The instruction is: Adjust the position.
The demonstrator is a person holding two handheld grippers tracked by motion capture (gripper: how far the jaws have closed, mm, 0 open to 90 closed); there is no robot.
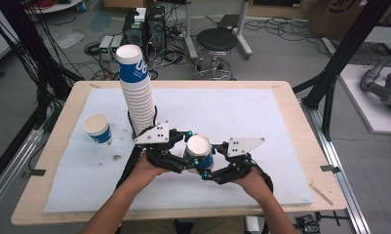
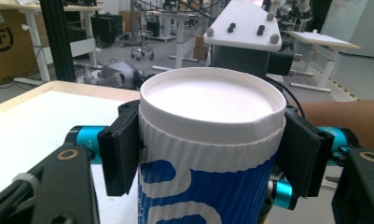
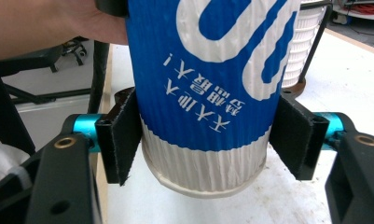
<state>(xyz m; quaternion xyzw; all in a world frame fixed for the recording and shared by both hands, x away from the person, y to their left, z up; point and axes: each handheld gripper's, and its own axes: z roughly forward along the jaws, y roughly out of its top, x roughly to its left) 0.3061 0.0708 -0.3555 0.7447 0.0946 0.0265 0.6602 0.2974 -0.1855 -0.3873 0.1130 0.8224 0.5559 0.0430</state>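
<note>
The left gripper is clamped on a blue-and-white ribbed paper cup, its two black pads pressed against the cup's sides just under the rolled white rim, as the left gripper view shows close up. The right gripper meets the same cup from about four o'clock; in the right gripper view its pads flank the cup's lower, white end, the left pad touching the wall, while contact on the right side is hard to judge (a sliver of gap may be there). The cup is held near the front middle of the white foam mat that covers the pale wooden table. At about eleven o'clock from the held cup, just beside the left gripper, rises a tall leaning stack of matching paper cups. At about nine o'clock, well apart, a single matching cup stands upright on the mat.
</note>
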